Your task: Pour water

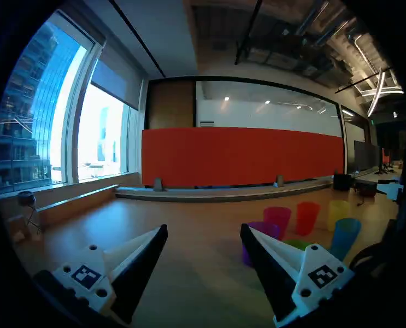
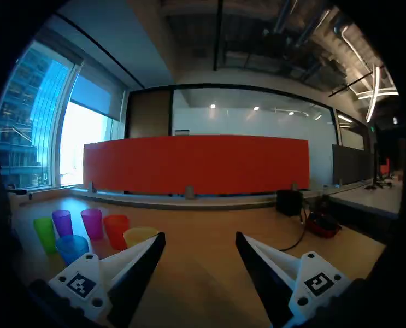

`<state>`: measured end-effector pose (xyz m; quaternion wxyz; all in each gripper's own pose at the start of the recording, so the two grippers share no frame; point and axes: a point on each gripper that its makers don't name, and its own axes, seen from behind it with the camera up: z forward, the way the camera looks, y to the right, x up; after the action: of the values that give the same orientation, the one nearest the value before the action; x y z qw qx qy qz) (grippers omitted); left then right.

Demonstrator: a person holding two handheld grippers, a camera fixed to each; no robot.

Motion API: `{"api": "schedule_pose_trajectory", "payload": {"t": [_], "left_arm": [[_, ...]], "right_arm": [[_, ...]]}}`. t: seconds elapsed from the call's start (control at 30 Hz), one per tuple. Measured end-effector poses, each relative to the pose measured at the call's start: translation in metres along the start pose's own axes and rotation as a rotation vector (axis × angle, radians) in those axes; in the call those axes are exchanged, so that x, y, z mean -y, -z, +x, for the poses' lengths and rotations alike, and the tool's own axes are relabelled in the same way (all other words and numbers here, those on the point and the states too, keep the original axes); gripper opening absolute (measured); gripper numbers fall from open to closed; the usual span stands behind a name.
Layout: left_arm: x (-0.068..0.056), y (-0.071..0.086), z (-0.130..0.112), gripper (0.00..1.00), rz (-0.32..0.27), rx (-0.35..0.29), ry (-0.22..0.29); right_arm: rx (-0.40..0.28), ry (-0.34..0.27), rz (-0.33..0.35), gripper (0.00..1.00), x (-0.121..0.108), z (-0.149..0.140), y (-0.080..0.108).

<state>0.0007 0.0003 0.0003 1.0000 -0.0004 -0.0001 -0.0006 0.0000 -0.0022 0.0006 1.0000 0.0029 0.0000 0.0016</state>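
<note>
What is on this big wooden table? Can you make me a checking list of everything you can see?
Surface: light wooden top, bare between the fingers.
Job's things: six upright cups in a group: green cup, purple cup, pink cup, orange cup, yellow cup, blue cup. Water or jug: nothing seen.
Clutter: black box and red object, set apart from the cups.
Grippers: left gripper and right gripper are both open and hold nothing.
Cables: black cable lies on the wood by the red object.
Surroundings: orange wall panel, tall windows, ceiling lights.
</note>
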Motion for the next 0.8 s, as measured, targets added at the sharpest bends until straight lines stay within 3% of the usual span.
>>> {"api": "schedule_pose_trajectory", "payload": {"t": [0.27, 0.8], "left_arm": [[-0.001, -0.007, 0.024, 0.99, -0.016, 0.002, 0.015], [-0.003, -0.025, 0.106, 0.99, -0.108, 0.047, -0.011]], "right_arm": [[0.009, 0.018, 0.025, 0.99, 0.007, 0.024, -0.001], [0.086, 0.035, 0.121, 0.99, 0.024, 0.095, -0.014]]}}
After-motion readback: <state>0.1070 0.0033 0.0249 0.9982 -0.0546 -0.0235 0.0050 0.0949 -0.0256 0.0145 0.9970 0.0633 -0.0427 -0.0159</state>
